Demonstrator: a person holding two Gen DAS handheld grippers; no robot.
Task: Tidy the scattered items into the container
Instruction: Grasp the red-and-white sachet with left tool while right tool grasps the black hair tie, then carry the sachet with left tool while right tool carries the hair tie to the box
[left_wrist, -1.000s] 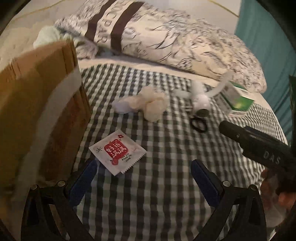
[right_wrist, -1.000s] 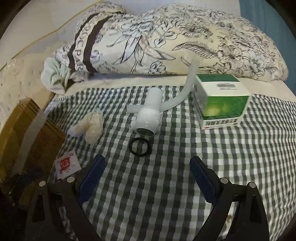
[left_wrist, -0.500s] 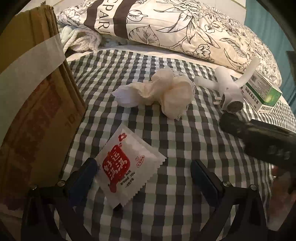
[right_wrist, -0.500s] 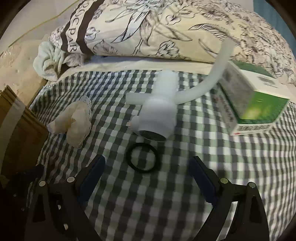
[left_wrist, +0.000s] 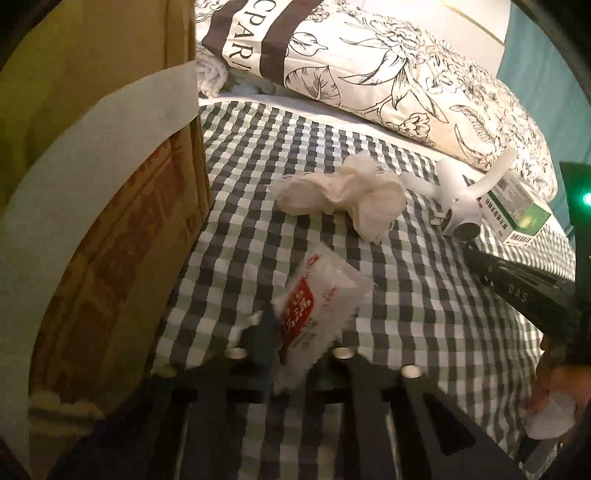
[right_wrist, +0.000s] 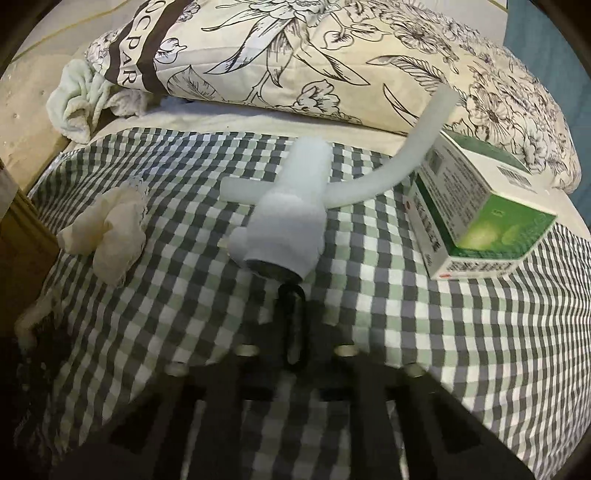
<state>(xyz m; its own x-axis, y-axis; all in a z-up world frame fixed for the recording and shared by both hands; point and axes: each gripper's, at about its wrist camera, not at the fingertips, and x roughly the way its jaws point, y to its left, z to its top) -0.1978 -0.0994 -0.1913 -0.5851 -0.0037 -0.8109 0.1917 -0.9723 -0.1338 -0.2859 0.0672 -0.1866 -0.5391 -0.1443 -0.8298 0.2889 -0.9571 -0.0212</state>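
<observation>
My left gripper (left_wrist: 291, 332) is shut on a white sachet with a red label (left_wrist: 317, 302), held just over the checked cloth beside the cardboard box (left_wrist: 110, 221). My right gripper (right_wrist: 295, 332) is shut on a black rubber ring (right_wrist: 293, 325), squeezed narrow between the jaws, right in front of the white plastic tap fitting with a hose (right_wrist: 288, 225). A crumpled white tissue (left_wrist: 347, 192) lies on the cloth; it also shows in the right wrist view (right_wrist: 110, 232). A green and white carton (right_wrist: 480, 218) lies at the right.
A flowered pillow (right_wrist: 314, 55) lies along the back of the bed. A pale green towel (right_wrist: 77, 99) is bunched at the back left. The right gripper's black body (left_wrist: 524, 295) shows at the right of the left wrist view.
Both grippers moved forward and closed: the left one took hold of the sachet, the right one took hold of the black ring. The sachet now stands tilted up off the cloth.
</observation>
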